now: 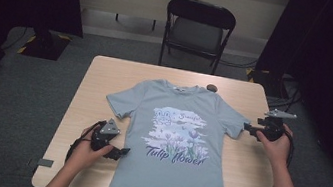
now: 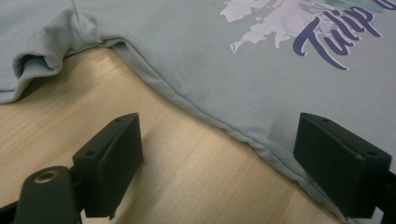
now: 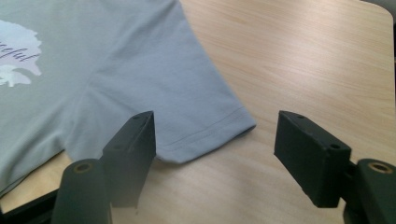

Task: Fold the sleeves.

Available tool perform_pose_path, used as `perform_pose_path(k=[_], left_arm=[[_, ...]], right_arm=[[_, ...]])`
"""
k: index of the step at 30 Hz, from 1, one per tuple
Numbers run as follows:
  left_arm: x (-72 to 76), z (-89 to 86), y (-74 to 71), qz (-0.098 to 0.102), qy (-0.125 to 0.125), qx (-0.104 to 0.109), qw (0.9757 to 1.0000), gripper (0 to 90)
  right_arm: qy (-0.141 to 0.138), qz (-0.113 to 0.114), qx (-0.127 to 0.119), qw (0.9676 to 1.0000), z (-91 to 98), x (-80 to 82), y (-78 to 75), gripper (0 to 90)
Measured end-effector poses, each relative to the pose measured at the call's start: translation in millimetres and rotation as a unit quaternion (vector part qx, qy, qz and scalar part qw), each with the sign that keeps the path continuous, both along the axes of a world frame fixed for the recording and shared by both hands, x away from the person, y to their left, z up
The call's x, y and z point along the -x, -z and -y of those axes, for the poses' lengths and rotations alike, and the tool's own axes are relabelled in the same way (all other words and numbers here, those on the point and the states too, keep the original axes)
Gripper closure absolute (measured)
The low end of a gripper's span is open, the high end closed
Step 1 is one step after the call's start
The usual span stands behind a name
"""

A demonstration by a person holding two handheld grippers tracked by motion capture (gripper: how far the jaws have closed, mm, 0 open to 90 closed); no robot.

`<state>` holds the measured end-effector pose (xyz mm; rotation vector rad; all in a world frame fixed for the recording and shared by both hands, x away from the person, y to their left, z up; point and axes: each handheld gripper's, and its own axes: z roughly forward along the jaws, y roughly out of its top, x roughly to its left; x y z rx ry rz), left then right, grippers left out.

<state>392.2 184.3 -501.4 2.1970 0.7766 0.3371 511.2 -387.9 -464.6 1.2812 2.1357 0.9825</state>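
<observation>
Left gripper (image 1: 117,152) – released – sits at the T-shirt's (image 1: 177,141) side seam; right gripper (image 1: 250,128), released, faces its sleeve (image 3: 205,116).

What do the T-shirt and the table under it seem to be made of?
The T-shirt looks like soft knit fabric, probably cotton jersey: matte grey-blue, with stitched hems and small folds at the sleeve. Its tulip picture looks printed on. The table looks like pale wood or a wood-look laminate: a smooth top with fine straight grain lines; which one I cannot tell.
</observation>
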Motion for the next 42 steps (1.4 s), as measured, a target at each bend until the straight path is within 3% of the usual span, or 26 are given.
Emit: perform_pose_path(k=[5, 12, 21, 26, 28, 30, 33, 42], left_arm=[[0.0, 0.0, 0.0, 0.0, 0.0, 0.0, 1.0, 15.1], [0.0, 0.0, 0.0, 0.0, 0.0, 0.0, 1.0, 15.1], [0.0, 0.0, 0.0, 0.0, 0.0, 0.0, 1.0, 15.0], [0.1, 0.0, 0.0, 0.0, 0.0, 0.0, 1.0, 15.1], [0.1, 0.0, 0.0, 0.0, 0.0, 0.0, 1.0, 15.1], [0.1, 0.0, 0.0, 0.0, 0.0, 0.0, 1.0, 15.1], [0.1, 0.1, 0.0, 0.0, 0.0, 0.0, 1.0, 15.1], [0.1, 0.1, 0.0, 0.0, 0.0, 0.0, 1.0, 15.1]], right_arm=[[0.012, -0.002, 0.001, 0.9999, 1.6, -7.0, 3.9, 30.8], [0.038, 0.001, 0.015, 0.9992, 3.2, -17.8, 9.6, 40.7], [0.062, 0.001, 0.0, 0.9981, 7.0, -25.5, 19.8, 45.9], [0.063, -0.007, -0.004, 0.998, 8.2, -27.6, 24.9, 48.9], [0.064, -0.008, -0.017, 0.9978, 10.7, -27.5, 28.5, 52.0], [0.065, -0.007, -0.009, 0.9978, 11.0, -27.2, 30.6, 53.8], [0.065, -0.007, -0.015, 0.9977, 11.4, -27.5, 31.7, 55.7], [0.045, -0.014, -0.005, 0.9989, 4.9, -29.5, 29.1, 77.4]])
